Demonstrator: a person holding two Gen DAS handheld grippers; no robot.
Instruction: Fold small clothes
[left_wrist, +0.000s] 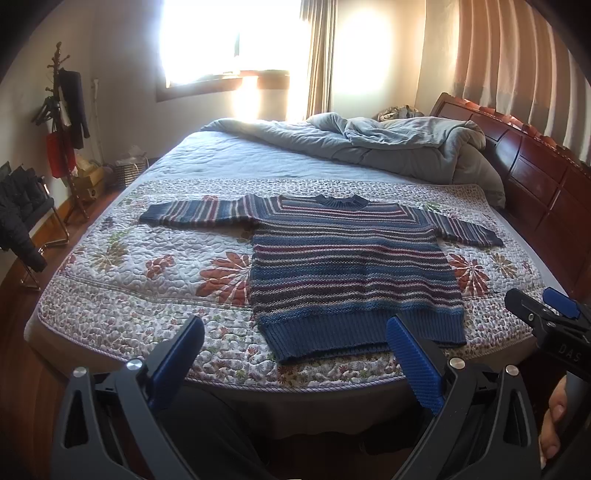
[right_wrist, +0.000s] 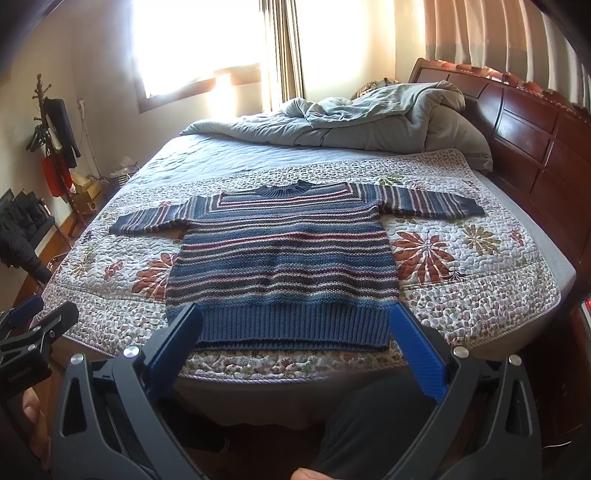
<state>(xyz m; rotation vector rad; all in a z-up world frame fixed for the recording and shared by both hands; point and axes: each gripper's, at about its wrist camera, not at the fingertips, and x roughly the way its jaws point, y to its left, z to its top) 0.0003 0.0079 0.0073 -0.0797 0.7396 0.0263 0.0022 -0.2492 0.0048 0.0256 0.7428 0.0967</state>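
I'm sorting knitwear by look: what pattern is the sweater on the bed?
The sweater has horizontal blue, maroon and cream stripes; clearest in the right wrist view.

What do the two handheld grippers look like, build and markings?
Both match: the left gripper and the right gripper have matte black angular arms with triangular cutouts and silver round bolts, each carrying blue ribbed finger pads. Seen from the left wrist, the right one's body bears pale letters "DAS". No cables visible. The person's dark trousers show below.
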